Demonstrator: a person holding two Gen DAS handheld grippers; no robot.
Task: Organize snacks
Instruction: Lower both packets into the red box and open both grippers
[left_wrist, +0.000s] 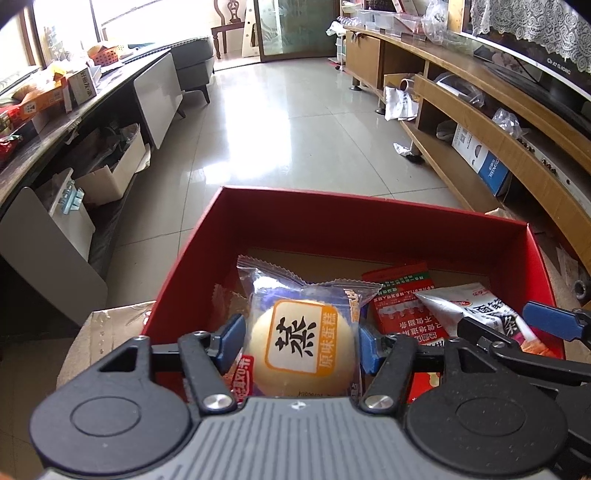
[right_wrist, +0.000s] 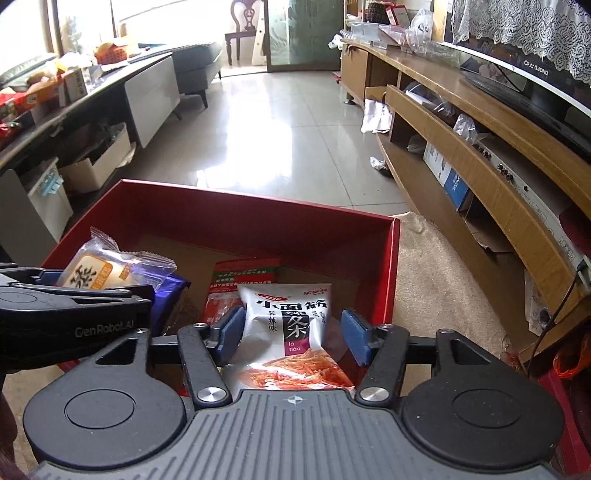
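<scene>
A red cardboard box (left_wrist: 332, 214) sits in front of me; it also shows in the right wrist view (right_wrist: 258, 218). My left gripper (left_wrist: 301, 341) is over the box's left part, its blue pads against the sides of a wrapped steamed cake (left_wrist: 301, 341), also in the right wrist view (right_wrist: 99, 271). My right gripper (right_wrist: 291, 332) is over the box's right part, jaws apart, with a white latiao packet (right_wrist: 284, 325) between them; a gap shows at the right pad. The packet also shows in the left wrist view (left_wrist: 476, 310). A red packet (right_wrist: 243, 280) lies in the box.
The box rests on a cardboard carton (left_wrist: 110, 325) and a beige mat (right_wrist: 443, 288). A wooden TV cabinet (right_wrist: 480, 155) runs along the right. A dark counter with snack boxes (left_wrist: 48, 99) runs along the left. Tiled floor (left_wrist: 288, 122) lies beyond.
</scene>
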